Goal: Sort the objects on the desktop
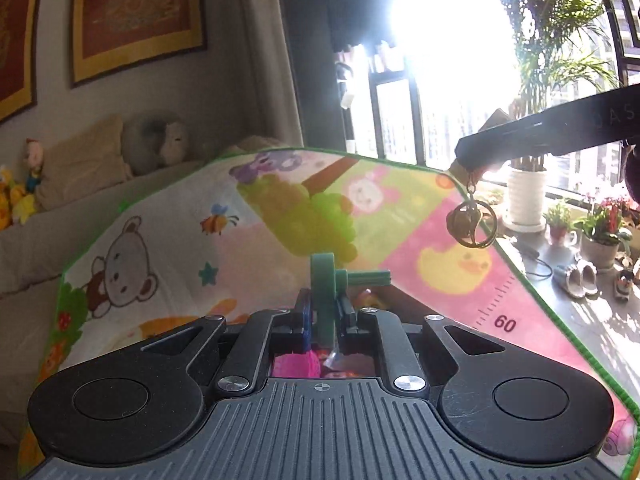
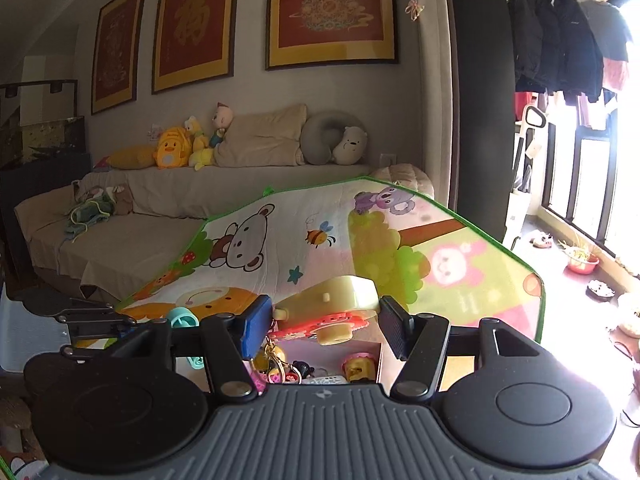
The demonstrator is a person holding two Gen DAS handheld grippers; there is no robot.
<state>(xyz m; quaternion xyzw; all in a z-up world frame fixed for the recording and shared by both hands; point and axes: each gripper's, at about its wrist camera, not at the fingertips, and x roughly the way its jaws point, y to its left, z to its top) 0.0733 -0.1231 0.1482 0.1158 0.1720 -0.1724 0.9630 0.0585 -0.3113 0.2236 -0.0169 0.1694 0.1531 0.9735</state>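
Observation:
In the left wrist view my left gripper (image 1: 320, 312) is shut on a green plastic toy part (image 1: 326, 288), a disc with a short bar sticking right, held above the cartoon play mat (image 1: 168, 240). My right gripper's finger (image 1: 540, 132) reaches in at the upper right with a brass keyring and bell (image 1: 472, 220) hanging below it. In the right wrist view my right gripper (image 2: 324, 328) has its fingers around a cream and red toy (image 2: 328, 308); keychain charms (image 2: 276, 364) dangle by the blue left pad (image 2: 254, 330).
Small toys (image 2: 358, 364) and a teal object (image 2: 184, 320) lie under the right gripper. A sofa with pillows and plush toys (image 2: 224, 152) stands behind the mat. Potted plants (image 1: 600, 232) and slippers (image 1: 580, 276) sit on the floor by the window at right.

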